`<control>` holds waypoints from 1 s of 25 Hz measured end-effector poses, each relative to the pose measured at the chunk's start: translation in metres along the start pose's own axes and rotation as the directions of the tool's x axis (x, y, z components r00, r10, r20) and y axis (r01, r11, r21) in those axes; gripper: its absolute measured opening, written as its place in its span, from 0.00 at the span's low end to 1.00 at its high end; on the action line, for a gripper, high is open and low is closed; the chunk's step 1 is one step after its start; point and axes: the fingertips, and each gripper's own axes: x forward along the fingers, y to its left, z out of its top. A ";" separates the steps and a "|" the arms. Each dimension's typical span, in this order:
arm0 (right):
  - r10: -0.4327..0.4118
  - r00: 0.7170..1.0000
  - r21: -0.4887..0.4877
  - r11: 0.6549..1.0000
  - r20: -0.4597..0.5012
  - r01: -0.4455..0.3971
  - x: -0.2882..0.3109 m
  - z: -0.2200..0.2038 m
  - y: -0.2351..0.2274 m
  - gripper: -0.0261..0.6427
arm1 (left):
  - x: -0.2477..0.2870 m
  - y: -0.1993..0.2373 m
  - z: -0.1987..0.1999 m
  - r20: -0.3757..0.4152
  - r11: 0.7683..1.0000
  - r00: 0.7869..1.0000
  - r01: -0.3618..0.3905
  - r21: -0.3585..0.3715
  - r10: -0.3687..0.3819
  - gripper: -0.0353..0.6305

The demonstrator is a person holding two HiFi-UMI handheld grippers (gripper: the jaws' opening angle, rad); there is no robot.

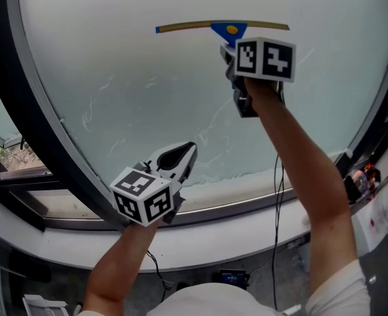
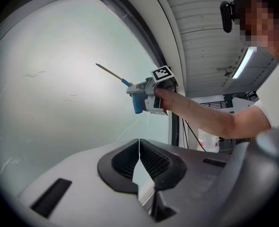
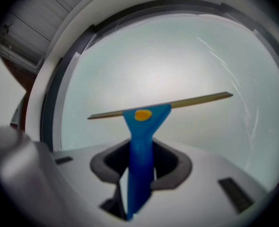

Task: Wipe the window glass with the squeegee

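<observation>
A blue squeegee (image 1: 228, 30) with a long thin blade lies against the window glass (image 1: 148, 78), its blade level across the pane. My right gripper (image 1: 237, 54) is shut on its blue handle (image 3: 140, 164), seen upright between the jaws in the right gripper view, with the blade (image 3: 187, 102) above. From the left gripper view the squeegee (image 2: 112, 74) and the right gripper (image 2: 138, 96) show at mid-frame. My left gripper (image 1: 184, 160) hangs lower left near the sill, jaws shut with nothing between them (image 2: 139, 162).
The glass carries white streaks and smears (image 1: 210, 127) in its lower half. A dark window frame (image 1: 33, 110) curves down the left, a white sill (image 1: 233, 226) runs below. A cable (image 1: 277, 196) hangs under the right arm.
</observation>
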 end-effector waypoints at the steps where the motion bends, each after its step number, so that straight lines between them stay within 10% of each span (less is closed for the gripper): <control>1: -0.001 1.000 0.000 1.000 -0.002 0.001 0.000 -0.003 -0.001 0.25 | 0.000 0.001 -0.002 -0.002 1.000 1.000 -0.002 -0.004 0.002 0.09; 25: -0.011 0.995 0.013 1.000 -0.095 0.012 0.001 -0.097 -0.014 0.24 | -0.007 0.009 -0.059 -0.077 0.995 0.996 -0.040 -0.087 0.034 0.09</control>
